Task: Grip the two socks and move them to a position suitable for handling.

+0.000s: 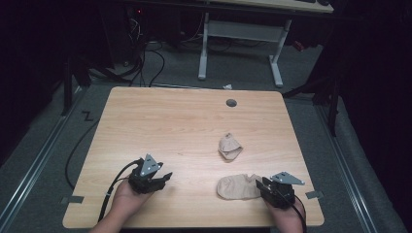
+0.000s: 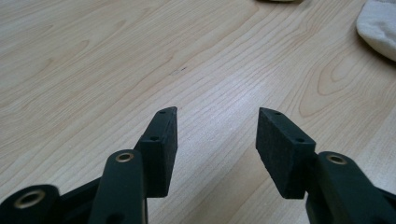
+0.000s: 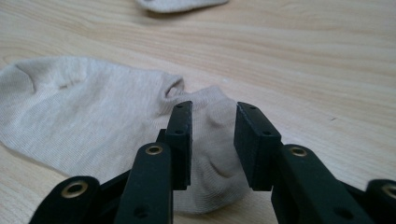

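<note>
A flat beige sock [image 1: 235, 187] lies near the table's front right; in the right gripper view this sock [image 3: 93, 112] spreads to the left. My right gripper [image 1: 260, 187] sits at its right end, and its jaws [image 3: 212, 121] stand apart with the sock's bunched end lying between them, pads not pressing. A second beige sock [image 1: 230, 147], folded into a small bundle, rests farther back, and its edge [image 3: 180, 4] shows at the top of the right gripper view. My left gripper [image 1: 163, 178] is at the front left, open [image 2: 217, 126] over bare wood.
The wooden table [image 1: 170, 121] has a round grey cable hole [image 1: 231, 103] near its far edge. A white desk frame [image 1: 240, 34] and cables [image 1: 145, 58] stand on the floor beyond. A sock's edge [image 2: 378, 28] shows at the left gripper view's upper right.
</note>
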{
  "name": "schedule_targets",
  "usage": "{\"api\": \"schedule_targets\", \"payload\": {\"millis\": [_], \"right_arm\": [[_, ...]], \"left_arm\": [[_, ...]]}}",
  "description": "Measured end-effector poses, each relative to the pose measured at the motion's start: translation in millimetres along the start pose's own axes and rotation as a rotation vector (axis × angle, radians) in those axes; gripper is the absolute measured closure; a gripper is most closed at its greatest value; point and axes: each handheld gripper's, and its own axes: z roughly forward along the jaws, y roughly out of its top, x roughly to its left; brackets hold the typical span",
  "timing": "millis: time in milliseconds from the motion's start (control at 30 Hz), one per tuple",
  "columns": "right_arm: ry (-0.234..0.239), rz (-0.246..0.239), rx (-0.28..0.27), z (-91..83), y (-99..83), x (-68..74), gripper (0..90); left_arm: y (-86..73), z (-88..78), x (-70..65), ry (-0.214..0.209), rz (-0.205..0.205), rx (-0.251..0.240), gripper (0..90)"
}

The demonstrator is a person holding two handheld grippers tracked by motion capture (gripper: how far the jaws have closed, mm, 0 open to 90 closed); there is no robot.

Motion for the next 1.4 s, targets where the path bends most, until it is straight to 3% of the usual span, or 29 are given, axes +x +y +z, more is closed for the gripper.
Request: {"api": "schedule_targets", "payload": {"millis": [167, 300, 333, 367, 467, 500, 533, 567, 600, 633, 767, 867, 967, 1033, 1100, 1133, 1300, 1400], "right_arm": [[0.011, -0.003, 0.050, 7.0, -0.5, 2.1, 70.1], [0.035, -0.034, 0.065, 9.4, 2.2, 14.1, 74.7], [0.046, -0.057, 0.068, 12.0, 4.6, 23.4, 77.0], [0.046, -0.057, 0.068, 12.0, 4.6, 23.4, 77.0], [0.064, -0.091, 0.070, 16.1, 8.4, 38.6, 82.5], [0.067, -0.100, 0.070, 17.2, 9.5, 43.3, 85.1], [0.081, -0.117, 0.075, 19.5, 11.7, 51.1, 88.2], [0.081, -0.117, 0.075, 19.5, 11.7, 51.1, 88.2], [0.095, -0.135, 0.074, 22.1, 13.6, 57.4, 89.0], [0.095, -0.135, 0.074, 22.1, 13.6, 57.4, 89.0], [0.110, -0.160, 0.077, 27.1, 18.2, 64.9, 88.9], [0.136, -0.152, 0.078, 30.2, 20.4, 66.4, 88.9], [0.148, -0.163, 0.078, 31.5, 21.5, 68.8, 88.8], [0.153, -0.176, 0.078, 32.7, 22.4, 71.9, 88.7], [0.158, -0.177, 0.079, 33.1, 22.6, 73.5, 88.5], [0.169, -0.183, 0.076, 33.3, 22.4, 73.6, 88.2], [0.189, -0.198, 0.070, 33.3, 21.3, 77.6, 88.1], [0.211, -0.232, 0.072, 34.2, 22.0, 87.2, 88.0]], "left_arm": [[-0.9, -3.6, 0.9, -0.001, -0.011, -0.008, 49.5], [1.1, -5.9, -3.2, -0.020, -0.011, -0.021, 52.1], [2.5, -5.8, -7.5, -0.033, 0.001, -0.019, 55.4], [2.5, -5.8, -7.5, -0.033, 0.001, -0.019, 60.2], [4.0, -6.0, -15.2, -0.098, -0.031, -0.018, 67.5], [4.5, -5.6, -19.8, -0.115, -0.037, -0.017, 70.6], [5.7, -4.4, -32.5, -0.145, -0.026, -0.010, 75.7], [5.7, -4.4, -32.5, -0.145, -0.026, -0.010, 77.1], [7.9, -3.5, -48.2, -0.179, 0.002, -0.009, 77.6], [7.9, -3.5, -48.2, -0.179, 0.002, -0.009, 77.4], [14.3, 0.0, -79.1, -0.236, 0.048, 0.006, 73.5], [15.3, 15.2, -98.0, -0.240, 0.099, 0.043, 71.5], [14.8, 25.0, -101.3, -0.238, 0.110, 0.069, 72.0], [12.6, 31.1, -102.2, -0.208, 0.145, 0.100, 73.6], [8.7, 34.7, -99.6, -0.195, 0.153, 0.125, 73.4], [6.5, 35.0, -94.0, -0.201, 0.117, 0.125, 72.8], [3.6, 32.1, -85.3, -0.178, 0.094, 0.130, 71.0], [-1.8, 24.9, -74.3, -0.157, 0.075, 0.144, 70.6]]}}
